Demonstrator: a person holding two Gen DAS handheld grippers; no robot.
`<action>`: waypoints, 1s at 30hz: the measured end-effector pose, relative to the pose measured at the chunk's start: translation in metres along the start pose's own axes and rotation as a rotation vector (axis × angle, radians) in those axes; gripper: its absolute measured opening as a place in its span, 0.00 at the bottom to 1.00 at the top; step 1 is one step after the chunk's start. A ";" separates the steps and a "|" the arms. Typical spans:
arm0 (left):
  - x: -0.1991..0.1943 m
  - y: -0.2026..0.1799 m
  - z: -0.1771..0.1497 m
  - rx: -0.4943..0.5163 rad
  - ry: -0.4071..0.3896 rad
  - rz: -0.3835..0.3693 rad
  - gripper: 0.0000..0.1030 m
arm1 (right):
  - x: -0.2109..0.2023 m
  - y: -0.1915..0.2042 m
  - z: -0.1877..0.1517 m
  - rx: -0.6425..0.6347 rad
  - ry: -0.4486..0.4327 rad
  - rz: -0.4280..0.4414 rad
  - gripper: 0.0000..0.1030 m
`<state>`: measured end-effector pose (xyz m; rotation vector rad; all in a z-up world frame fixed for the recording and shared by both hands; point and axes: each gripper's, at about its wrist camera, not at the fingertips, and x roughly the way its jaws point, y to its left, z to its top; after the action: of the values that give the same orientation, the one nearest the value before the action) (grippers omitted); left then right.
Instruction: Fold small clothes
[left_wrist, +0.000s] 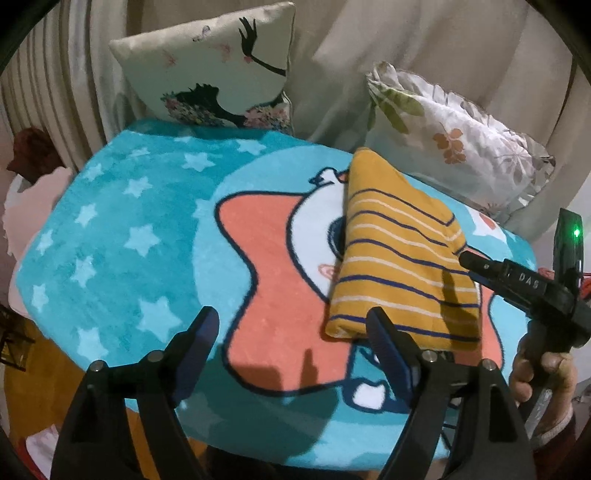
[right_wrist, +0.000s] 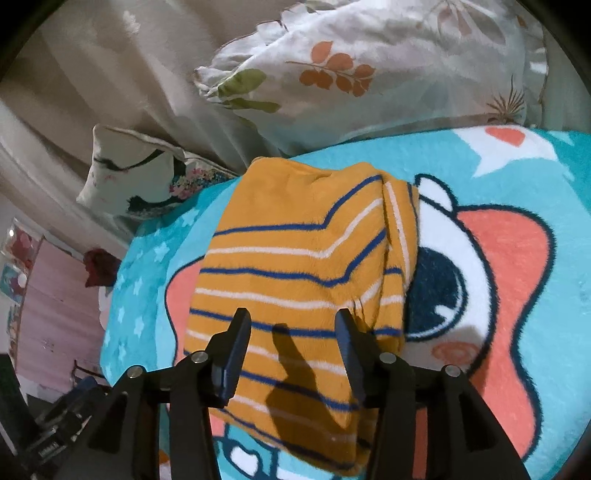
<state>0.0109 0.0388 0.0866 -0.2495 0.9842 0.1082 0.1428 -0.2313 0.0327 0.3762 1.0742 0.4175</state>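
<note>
Lying folded on the star blanket (left_wrist: 110, 229), soft, light striped garment (left_wrist: 399, 258), best pinched at its doubled edge, left gripper (left_wrist: 291, 332) and right gripper (right_wrist: 293, 325) both open, empty

Your black two-finger left gripper (left_wrist: 291, 332) has blue pads and silver pivot screws; at lower right, your dark red sleeve cuff (left_wrist: 554, 428) shows.

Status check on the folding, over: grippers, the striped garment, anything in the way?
Left gripper open, empty. Right gripper open over striped garment, not gripping. Garment folded on blue blanket. Nothing in the way.
</note>
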 end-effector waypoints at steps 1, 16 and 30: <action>-0.001 -0.002 0.001 0.005 0.000 -0.010 0.79 | -0.003 0.001 -0.003 -0.006 -0.002 -0.007 0.51; 0.009 -0.031 0.025 0.122 -0.031 -0.109 0.79 | -0.030 0.000 -0.027 -0.029 -0.024 -0.163 0.57; 0.030 0.012 0.033 0.102 0.029 -0.119 0.79 | -0.014 0.037 -0.035 -0.020 0.007 -0.238 0.59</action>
<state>0.0515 0.0581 0.0771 -0.2155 0.9985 -0.0542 0.0998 -0.2037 0.0462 0.2262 1.1059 0.2173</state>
